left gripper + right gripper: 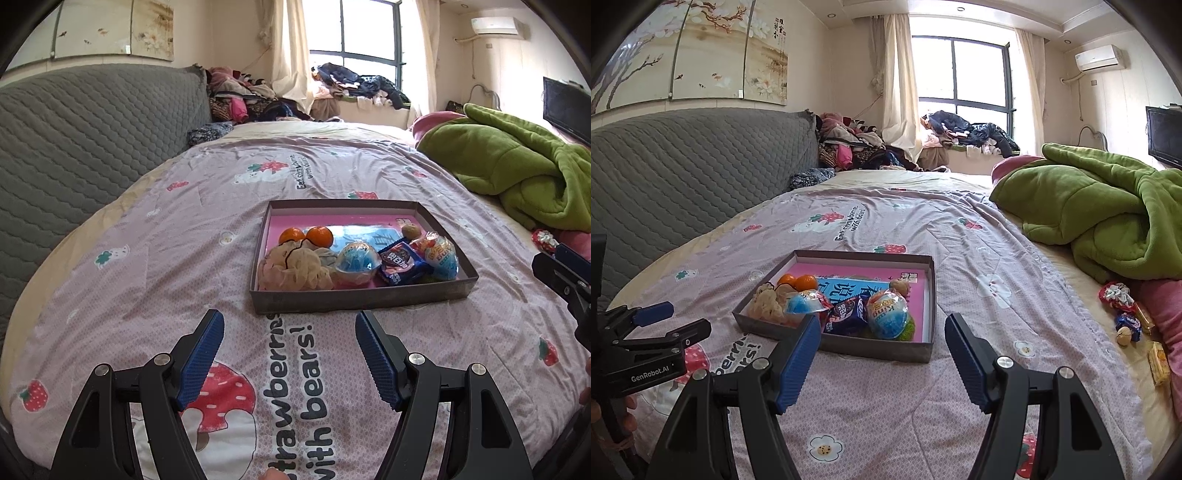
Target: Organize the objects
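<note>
both tools, left (290,321) and right (882,325), gape empty; box (364,295) lies long side across.

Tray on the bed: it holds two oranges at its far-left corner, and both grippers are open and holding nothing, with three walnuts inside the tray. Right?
Not quite. The tray holds one walnut, not three, as the right wrist view shows. The two oranges and the open, unloaded left gripper and right gripper are right.
</note>
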`<act>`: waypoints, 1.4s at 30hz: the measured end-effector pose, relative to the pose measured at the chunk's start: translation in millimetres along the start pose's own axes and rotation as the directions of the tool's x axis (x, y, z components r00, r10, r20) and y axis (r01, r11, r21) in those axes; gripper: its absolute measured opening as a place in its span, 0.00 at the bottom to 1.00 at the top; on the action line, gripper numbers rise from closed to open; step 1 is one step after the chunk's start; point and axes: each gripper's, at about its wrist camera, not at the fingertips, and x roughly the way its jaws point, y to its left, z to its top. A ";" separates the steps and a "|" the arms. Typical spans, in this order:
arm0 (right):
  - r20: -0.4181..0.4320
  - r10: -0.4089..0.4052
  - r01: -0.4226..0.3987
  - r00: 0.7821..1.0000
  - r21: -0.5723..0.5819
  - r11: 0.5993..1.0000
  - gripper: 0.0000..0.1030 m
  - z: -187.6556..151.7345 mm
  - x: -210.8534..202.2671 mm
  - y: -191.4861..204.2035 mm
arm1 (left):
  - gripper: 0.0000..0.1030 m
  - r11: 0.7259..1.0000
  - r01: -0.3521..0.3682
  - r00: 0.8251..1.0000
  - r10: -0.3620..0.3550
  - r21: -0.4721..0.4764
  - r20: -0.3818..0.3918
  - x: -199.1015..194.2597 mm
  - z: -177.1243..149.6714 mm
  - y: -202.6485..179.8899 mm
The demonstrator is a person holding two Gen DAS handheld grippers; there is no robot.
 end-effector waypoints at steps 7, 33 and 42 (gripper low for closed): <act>-0.036 -0.003 0.003 0.999 0.011 1.000 0.67 -14.3 11.5 -3.6 | 0.73 1.000 0.009 1.000 -0.010 -0.009 -0.019 10.5 -8.0 1.8; -0.126 -0.009 0.015 0.992 0.048 0.999 0.67 -55.9 39.9 -8.1 | 0.73 0.999 0.027 0.998 -0.026 0.019 -0.065 38.0 -39.3 -3.0; -0.130 -0.027 0.032 0.991 0.041 0.999 0.67 -66.6 41.8 -9.1 | 0.73 0.999 0.029 0.997 -0.028 0.019 -0.069 46.0 -45.5 0.9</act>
